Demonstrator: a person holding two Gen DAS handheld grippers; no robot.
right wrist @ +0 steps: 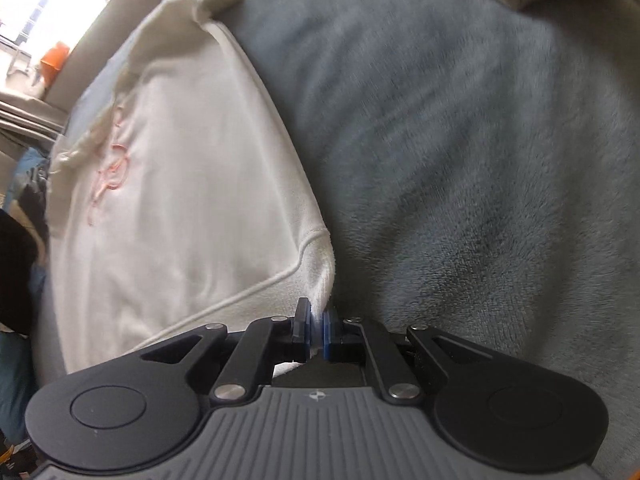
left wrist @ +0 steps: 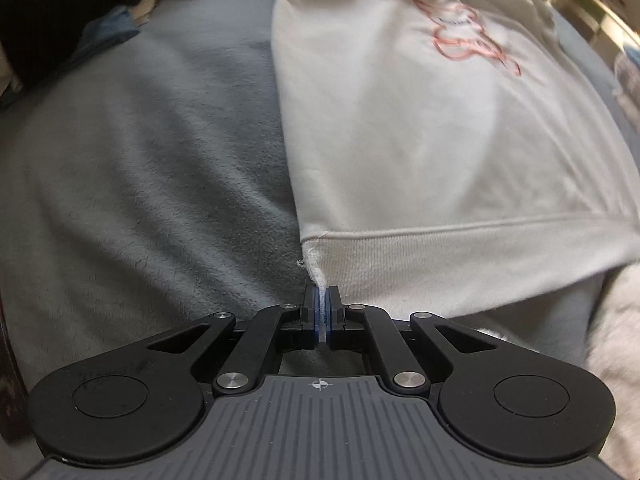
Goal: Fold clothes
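Observation:
A white sweatshirt with a red outline print on its chest lies spread on a grey-blue fleece blanket. My left gripper is shut on the left corner of its ribbed hem, which is pinched between the blue pads. In the right wrist view the same sweatshirt stretches away to the upper left. My right gripper is shut on the hem's right corner, white cloth showing between its pads. The sleeves bunch at the far end.
The fleece blanket covers the whole surface around the garment. Dark clothing lies at the far left. A pale fuzzy cloth sits at the near right. A bright window and an orange thing lie beyond the bed.

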